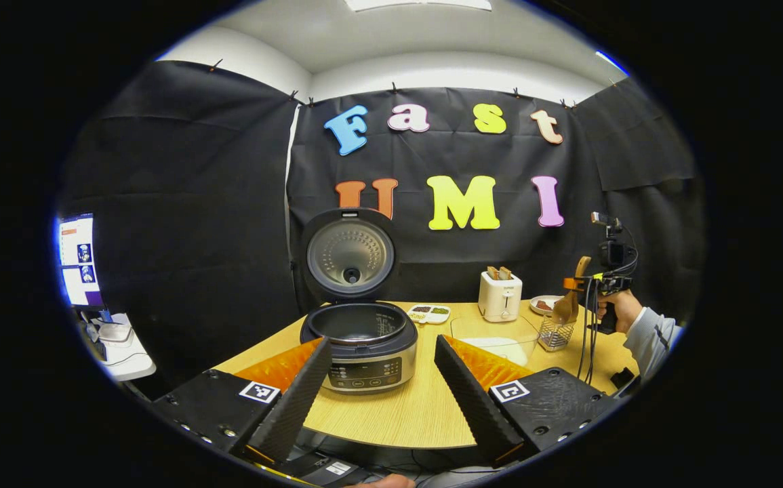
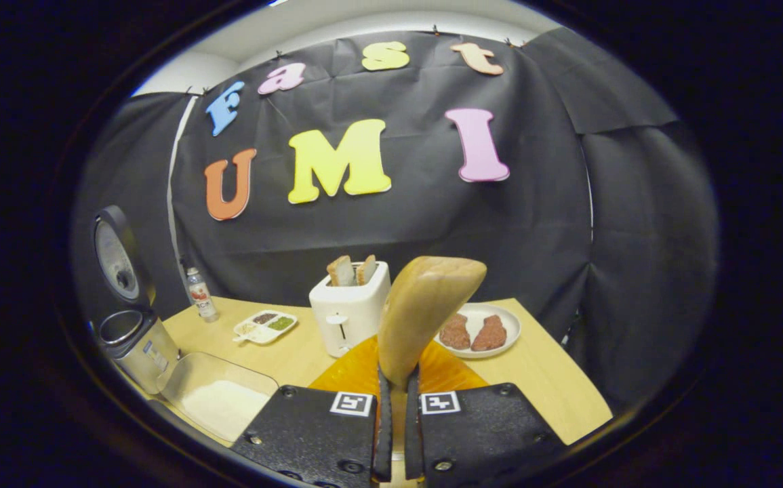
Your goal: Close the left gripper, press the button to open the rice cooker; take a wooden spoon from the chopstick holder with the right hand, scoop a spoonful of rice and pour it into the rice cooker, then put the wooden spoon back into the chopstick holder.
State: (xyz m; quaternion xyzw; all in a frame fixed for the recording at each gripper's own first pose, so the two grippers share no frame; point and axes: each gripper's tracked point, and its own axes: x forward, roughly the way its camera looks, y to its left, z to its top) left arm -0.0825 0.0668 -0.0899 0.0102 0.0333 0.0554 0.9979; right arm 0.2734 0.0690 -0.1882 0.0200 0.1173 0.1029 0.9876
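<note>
The rice cooker point(image 1: 371, 352) stands at the table's middle with its lid point(image 1: 350, 254) raised and the inner pot showing. My left gripper point(image 1: 383, 341) is open in front of it, holding nothing. Farther right, my right gripper point(image 1: 598, 281) is shut on the wooden spoon point(image 1: 569, 298). The spoon's bowl hangs at the rim of the wire chopstick holder point(image 1: 555, 333); I cannot tell whether it is inside. In the right gripper view the spoon point(image 2: 425, 312) rises upright from between the closed fingers of the right gripper point(image 2: 398, 379). A clear tray of rice point(image 2: 222, 400) lies beside the cooker point(image 2: 137, 346).
A white toaster point(image 2: 350, 308) with two slices stands behind the spoon. Right of it is a plate point(image 2: 510, 318) with two patties. A small divided dish point(image 2: 266, 325) and a bottle point(image 2: 200, 293) sit at the back. A sleeve point(image 1: 652, 335) reaches in from the right.
</note>
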